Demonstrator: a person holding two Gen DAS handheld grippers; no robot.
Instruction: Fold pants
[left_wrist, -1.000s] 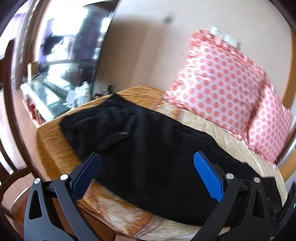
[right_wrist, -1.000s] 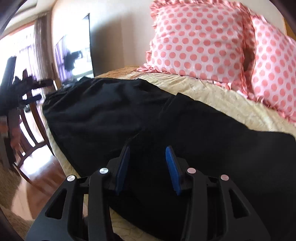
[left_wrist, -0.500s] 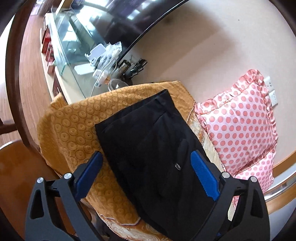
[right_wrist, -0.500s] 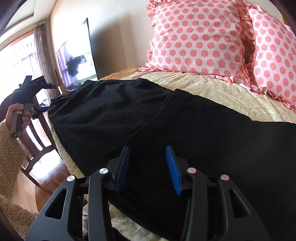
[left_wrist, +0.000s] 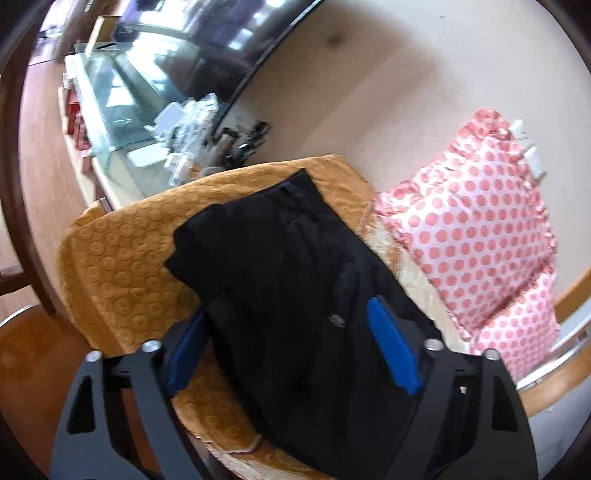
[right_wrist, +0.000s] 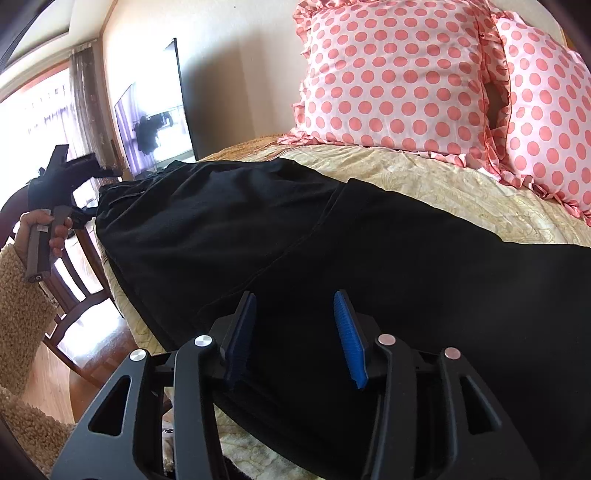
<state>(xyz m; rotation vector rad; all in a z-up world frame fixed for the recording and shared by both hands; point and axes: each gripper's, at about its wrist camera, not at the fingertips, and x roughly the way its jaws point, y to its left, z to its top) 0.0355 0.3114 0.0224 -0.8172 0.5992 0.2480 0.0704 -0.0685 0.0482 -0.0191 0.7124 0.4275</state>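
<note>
Black pants (left_wrist: 295, 280) lie flat along the bed, waistband toward the far corner. My left gripper (left_wrist: 291, 350) is open, its blue pads straddling the pants' near side edge just above the cloth. In the right wrist view the pants (right_wrist: 332, 236) spread across the bed, with a folded-over edge running diagonally. My right gripper (right_wrist: 295, 332) is open with a narrower gap, hovering low over the cloth near the bed's front edge. The left gripper (right_wrist: 70, 173) shows there at far left, held by a hand at the waistband end.
An orange patterned bedspread (left_wrist: 122, 258) covers the bed corner. Two pink polka-dot pillows (right_wrist: 399, 74) lean against the wall. A glass TV stand (left_wrist: 110, 96) with clutter stands beyond the bed. A wooden chair (right_wrist: 74, 288) stands beside the bed.
My left gripper has swung up over the waistband end and then dropped closer, its pads now straddling the pants' edge. My right gripper has stayed nearly still.
</note>
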